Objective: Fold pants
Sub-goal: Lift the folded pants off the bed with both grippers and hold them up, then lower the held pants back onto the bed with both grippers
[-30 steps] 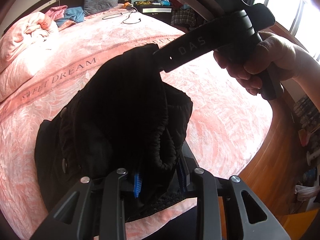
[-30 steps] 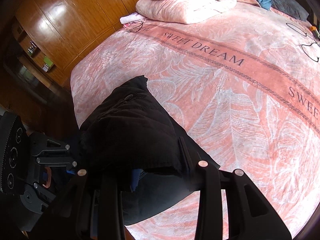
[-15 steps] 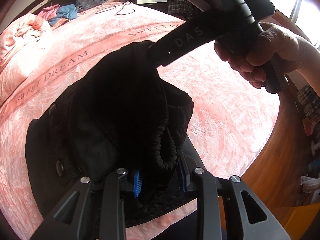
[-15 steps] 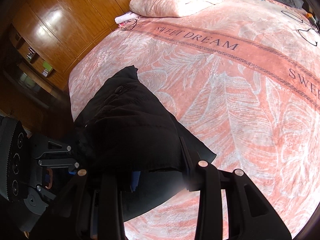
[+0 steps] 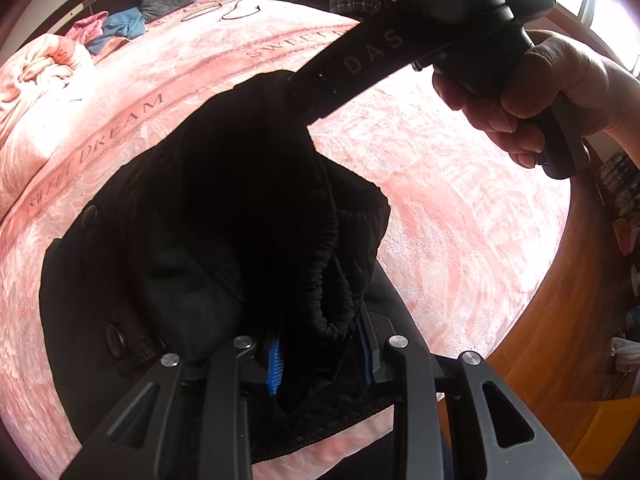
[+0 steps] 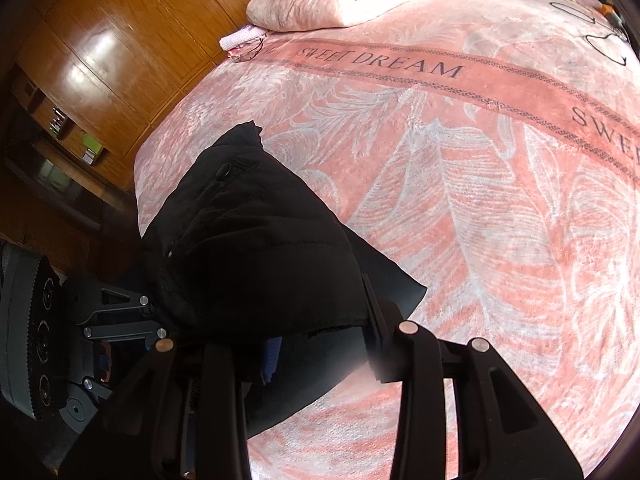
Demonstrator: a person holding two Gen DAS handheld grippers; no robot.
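The pants (image 5: 224, 216) hang bunched over the near edge of the bed (image 5: 460, 184). The left gripper (image 5: 320, 354) pinches the gathered waistband; the right gripper (image 6: 316, 344) pinches the opposite end. The garment's long axis spans the two grippers, both equally near it.

Your right gripper (image 5: 298, 92) buries its fingertips in the bunched black fabric pants (image 5: 240, 208), so you cannot see how its jaws stand there. In your right wrist view the pants (image 6: 256, 256) cover the blue-padded fingers (image 6: 272, 354) almost wholly, and the pink "SWEET DREAM" blanket (image 6: 480, 200) is probably cut mid-word at the right edge.
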